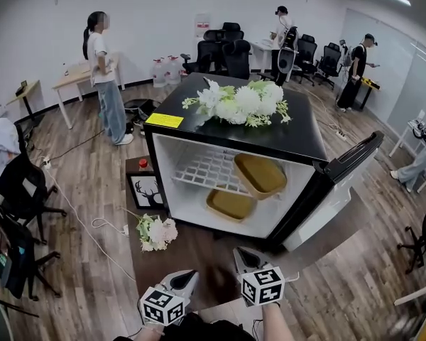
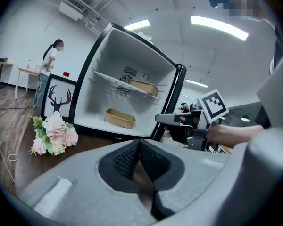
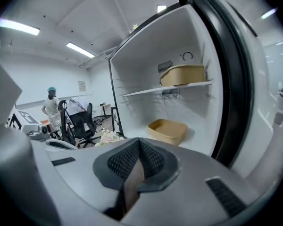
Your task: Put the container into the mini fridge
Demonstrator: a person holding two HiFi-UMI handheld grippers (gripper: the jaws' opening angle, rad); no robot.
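Container [image 1: 261, 174] sits on the shelf [image 1: 206, 169] at the right inside the open fridge [image 1: 227, 130]; a second container [image 1: 229, 204] lies on its floor below. Nearer, we hold the left gripper [image 1: 187, 279] and right gripper [image 1: 245, 256], both pressed together, empty.

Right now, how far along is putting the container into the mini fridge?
Done: the upper container sits on the wire shelf, the lower container on the fridge floor. In hand: nothing; left gripper and right gripper are shut, empty. Left: probably shutting the open door.
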